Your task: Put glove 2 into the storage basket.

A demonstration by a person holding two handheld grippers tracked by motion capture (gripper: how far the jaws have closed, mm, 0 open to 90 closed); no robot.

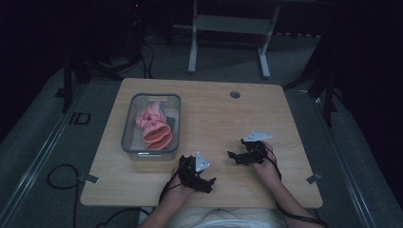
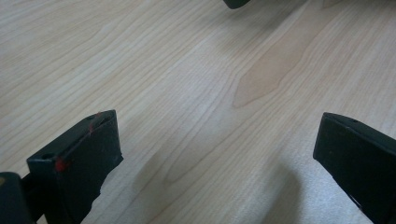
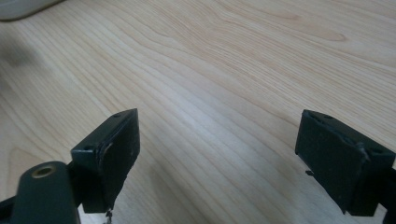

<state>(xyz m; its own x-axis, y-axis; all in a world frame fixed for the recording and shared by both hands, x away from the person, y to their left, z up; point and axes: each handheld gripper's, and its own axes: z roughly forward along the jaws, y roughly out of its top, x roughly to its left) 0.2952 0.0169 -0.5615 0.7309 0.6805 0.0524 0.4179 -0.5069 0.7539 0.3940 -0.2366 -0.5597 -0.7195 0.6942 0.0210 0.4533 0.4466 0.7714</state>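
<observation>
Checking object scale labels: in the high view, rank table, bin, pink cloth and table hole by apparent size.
1. table
2. bin
3. pink cloth, inside the bin
4. hole, near the table's far edge

The hole lies farther from the camera, but the gap is wide enough that the order holds.

no text, label, brand, number or sign can be read on anything here. the wooden tabletop (image 1: 214, 118) is bare grain, the clear bin (image 1: 151, 152) with the pink cloth (image 1: 153, 126) carries no legible marking in the dim high view, and the black tongs (image 2: 217, 154) bear only small red paint specks, not letters.
</observation>
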